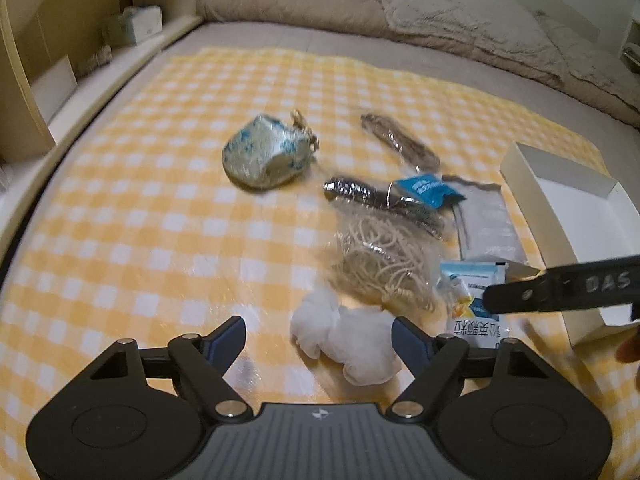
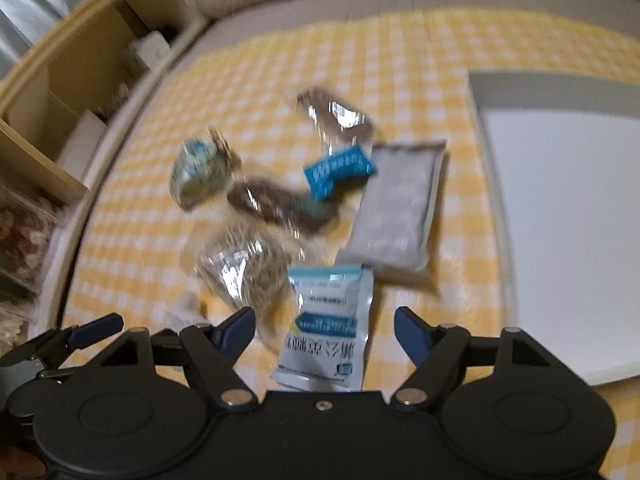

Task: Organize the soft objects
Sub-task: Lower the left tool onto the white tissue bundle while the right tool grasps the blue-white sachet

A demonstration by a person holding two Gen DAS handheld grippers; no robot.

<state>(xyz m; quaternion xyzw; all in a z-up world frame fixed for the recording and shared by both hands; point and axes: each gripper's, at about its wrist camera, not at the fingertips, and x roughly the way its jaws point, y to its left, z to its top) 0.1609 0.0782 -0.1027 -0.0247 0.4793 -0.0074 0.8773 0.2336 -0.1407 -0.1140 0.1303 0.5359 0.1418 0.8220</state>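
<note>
A yellow checked cloth (image 1: 160,208) covers the bed, where the left gripper (image 1: 319,334) gapes around white wadding (image 1: 352,340) and the right gripper (image 2: 324,330) around a pale-blue sachet (image 2: 326,328), neither gripping.

A yellow-and-white checked cloth (image 1: 160,200) covers the bed; its weave looks matt, with a faint sheen at the cloth's six o'clock, as if under a clear film. At twelve o'clock a beige quilted blanket (image 1: 460,20) looks soft and nubbly. The white cotton wad (image 1: 352,344) is fluffy and matt. The tangle of pale string in a clear plastic bag (image 1: 380,264) shows glossy crinkles, as do the two dark items in shiny clear wrap (image 1: 360,192). The pale blue printed sachet (image 2: 326,328) is smooth, satiny plastic. The white cardboard box (image 1: 560,184) at three o'clock is matt. The black plastic gripper (image 1: 318,340) has dull ribbed housing, bright metal rivets and blue pads (image 1: 230,334).
</note>
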